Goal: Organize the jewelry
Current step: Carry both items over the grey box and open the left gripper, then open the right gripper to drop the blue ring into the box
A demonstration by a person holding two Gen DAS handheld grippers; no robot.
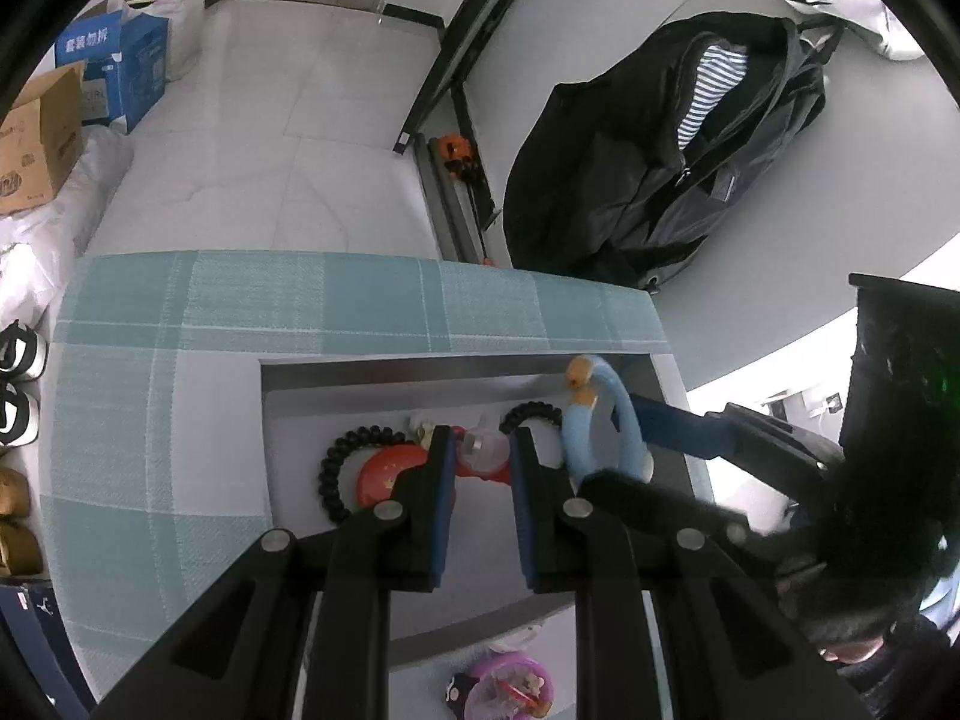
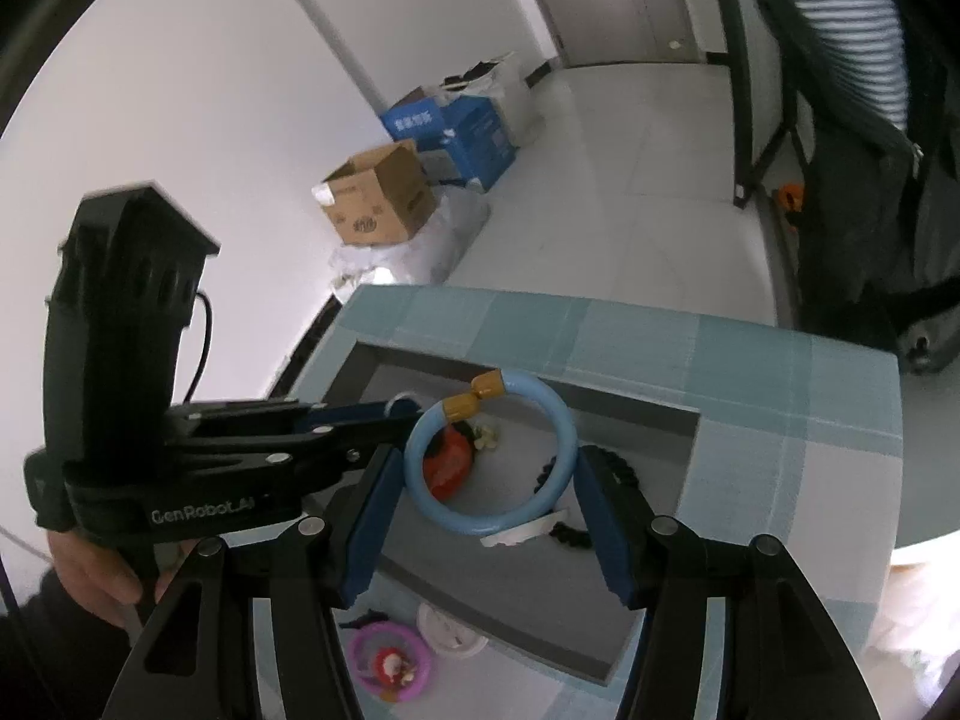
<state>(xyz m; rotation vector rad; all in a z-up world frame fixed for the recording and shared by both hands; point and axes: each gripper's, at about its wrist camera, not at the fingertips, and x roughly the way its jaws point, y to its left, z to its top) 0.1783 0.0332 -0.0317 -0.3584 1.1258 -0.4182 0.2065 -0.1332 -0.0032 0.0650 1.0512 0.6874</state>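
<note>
Holds the right tongs [image 2: 489, 459] tilted steeply down over the grey tray [image 2: 630, 402], clamped across the width of the pale blue bangle [image 2: 567, 438], one pad against each side of the ring. Keeps the bangle above the tray floor, face-on to the right wrist camera, gold caps at the far side from the tongs.

Grips the left tongs [image 2: 402, 414] in a bare hand [image 2: 96, 576] at the lower left. Angles them steeply down too, crosswise to the right tongs, tips just beside the bangle's left edge. Draws those jaws in to a narrow slot, clenched on nothing. From the left wrist view, places the bangle just right of the left tongs [image 1: 483, 444]; cannot tell whether touching or apart.

Beyond the left tips: a black bead bracelet [image 1: 327, 468] and a red disc [image 1: 384, 474] on the tray floor, close together, crowding the left half. Beyond the bangle: the tray's far wall, near. Just outside the right tongs' right finger: the tray's right wall. Leaves bare grey floor toward the near rim, beneath both tongs. Past the rims: open plaid cloth [image 2: 780, 450], widest to the right.
</note>
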